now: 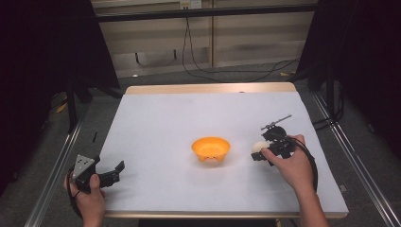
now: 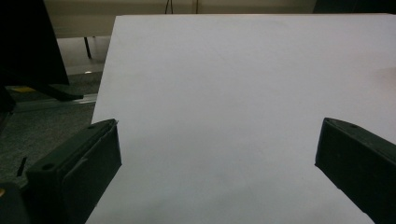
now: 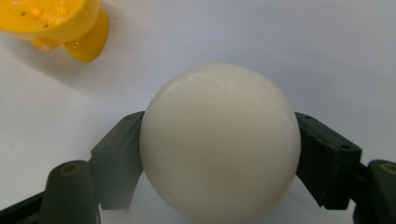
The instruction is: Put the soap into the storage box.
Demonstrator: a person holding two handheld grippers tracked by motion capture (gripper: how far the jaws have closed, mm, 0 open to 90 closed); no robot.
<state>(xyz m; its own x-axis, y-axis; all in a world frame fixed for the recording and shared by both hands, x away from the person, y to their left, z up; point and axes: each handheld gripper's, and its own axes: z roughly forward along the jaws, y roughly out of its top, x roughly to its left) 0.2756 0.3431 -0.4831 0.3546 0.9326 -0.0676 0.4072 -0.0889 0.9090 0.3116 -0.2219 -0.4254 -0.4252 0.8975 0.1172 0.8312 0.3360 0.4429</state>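
A white ball (image 3: 219,140) sits between the two black jaws of my right gripper (image 1: 259,152), which is shut on it; both jaws press its sides. In the high view the ball (image 1: 258,146) shows pale at the gripper's tip, just right of an orange bowl (image 1: 211,148) in the middle of the table. The bowl's foot and rim (image 3: 56,23) appear at the top left of the right gripper view. My left gripper (image 1: 115,171) rests at the table's near left corner, open, its jaws wide apart over bare white surface (image 2: 233,93).
The white table top (image 1: 189,113) has a wooden far edge. Metal rails run along both sides on the floor. Black cables hang behind the table, and dark curtains stand at left and right.
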